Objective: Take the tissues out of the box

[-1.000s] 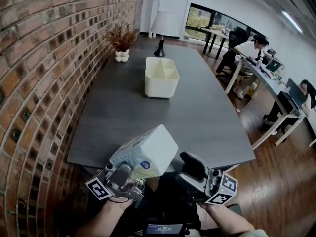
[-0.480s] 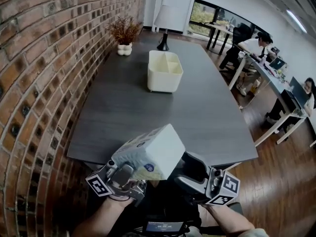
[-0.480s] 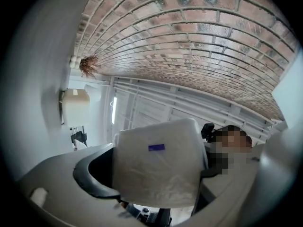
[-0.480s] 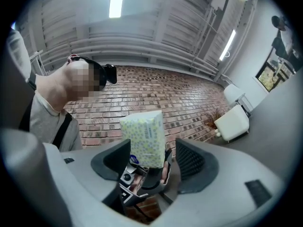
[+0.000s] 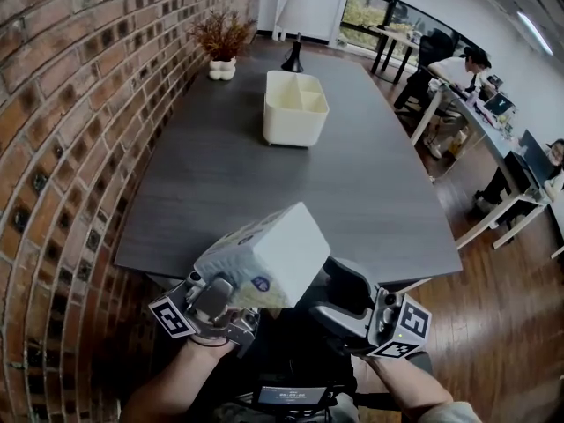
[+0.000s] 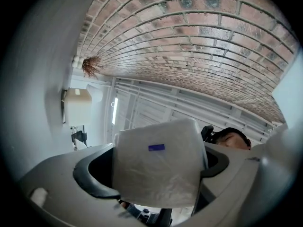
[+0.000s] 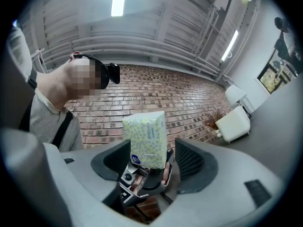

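Clearly the tissue pack [image 5: 264, 254] is already out of the cream box [image 5: 291, 132], which stands well apart at the far end of the tabletop [image 5: 256, 192]. The pack is in the air at the near edge of the tabletop, close to the person's body. In the left gripper view, the left gripper [image 6: 158, 176] has its fingers clamped on the pack's lower end, and the white bulk rises above them unsupported.

The right gripper [image 7: 150, 163] has its fingers apart with nothing between them. Its view looks through the gap at the patterned side of the pack, which lies just beyond.

The main risk, as I judge it, is the grip itself. The pack is soft and wrapped in slick film, and it is held at one end only. A quick swing or tilt could let it pivot or slide out of the fingers. Because it hangs at the tabletop's near edge, a drop may miss the surface and land on the floor or in the person's lap. Squeezing harder would only crush the tissues.

A second risk is the right gripper, just beside the pack on its right. A careless move could knock the free end and lever the pack loose.
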Demonstrator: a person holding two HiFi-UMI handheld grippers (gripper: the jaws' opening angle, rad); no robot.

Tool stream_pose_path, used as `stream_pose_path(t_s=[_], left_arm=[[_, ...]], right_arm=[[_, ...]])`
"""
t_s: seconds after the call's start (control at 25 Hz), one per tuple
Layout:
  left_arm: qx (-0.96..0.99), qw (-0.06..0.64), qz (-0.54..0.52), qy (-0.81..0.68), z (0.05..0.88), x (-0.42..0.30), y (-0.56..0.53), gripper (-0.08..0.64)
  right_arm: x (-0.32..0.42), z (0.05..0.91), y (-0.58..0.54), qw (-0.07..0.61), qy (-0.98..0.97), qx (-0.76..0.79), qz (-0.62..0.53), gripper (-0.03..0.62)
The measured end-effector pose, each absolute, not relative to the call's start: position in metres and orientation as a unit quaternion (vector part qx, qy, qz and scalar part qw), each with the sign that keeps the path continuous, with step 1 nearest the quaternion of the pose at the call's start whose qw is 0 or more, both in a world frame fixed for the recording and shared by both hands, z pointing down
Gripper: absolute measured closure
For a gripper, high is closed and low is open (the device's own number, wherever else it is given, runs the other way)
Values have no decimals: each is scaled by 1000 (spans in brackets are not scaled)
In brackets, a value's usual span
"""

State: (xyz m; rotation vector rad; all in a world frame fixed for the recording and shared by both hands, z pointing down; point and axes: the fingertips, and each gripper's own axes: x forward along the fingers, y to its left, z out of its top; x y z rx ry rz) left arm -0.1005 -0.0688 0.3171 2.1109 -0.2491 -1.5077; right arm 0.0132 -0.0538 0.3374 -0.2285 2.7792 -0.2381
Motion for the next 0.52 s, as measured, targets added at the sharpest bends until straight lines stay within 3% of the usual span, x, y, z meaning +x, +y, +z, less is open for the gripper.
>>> stream_pose_path(t_s=[0.52], left_arm=[[793,248,-550,-85,312,-101,-75,60]], right_arm=[[11,331,-60,176,980,-76,-60,282]])
